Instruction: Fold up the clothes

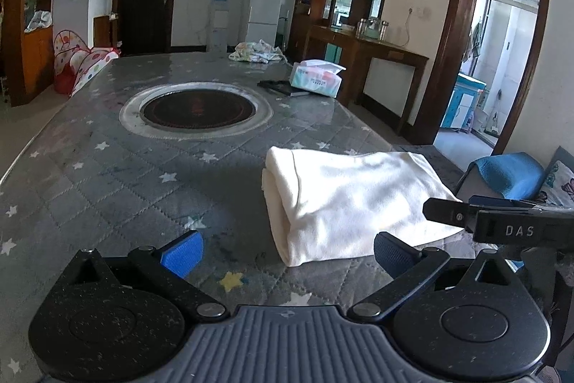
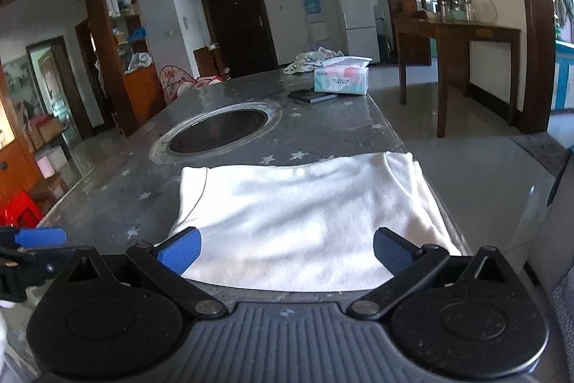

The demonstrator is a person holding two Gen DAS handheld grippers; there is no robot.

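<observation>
A white garment (image 1: 355, 200) lies folded into a flat rectangle on the grey star-patterned table (image 1: 107, 174), near its front right corner. It also shows in the right wrist view (image 2: 297, 218), reaching the table's near and right edges. My left gripper (image 1: 287, 253) is open and empty, just above the table at the garment's near left corner. My right gripper (image 2: 287, 250) is open and empty, over the garment's near edge. The right gripper shows at the right of the left wrist view (image 1: 502, 221); the left gripper shows at the left of the right wrist view (image 2: 39, 237).
A round black cooktop (image 1: 197, 112) is set into the table's middle. A tissue box (image 1: 315, 78), a dark flat object (image 1: 283, 88) and a crumpled patterned cloth (image 1: 256, 52) sit at the far end. A wooden side table (image 2: 455, 34) stands to the right.
</observation>
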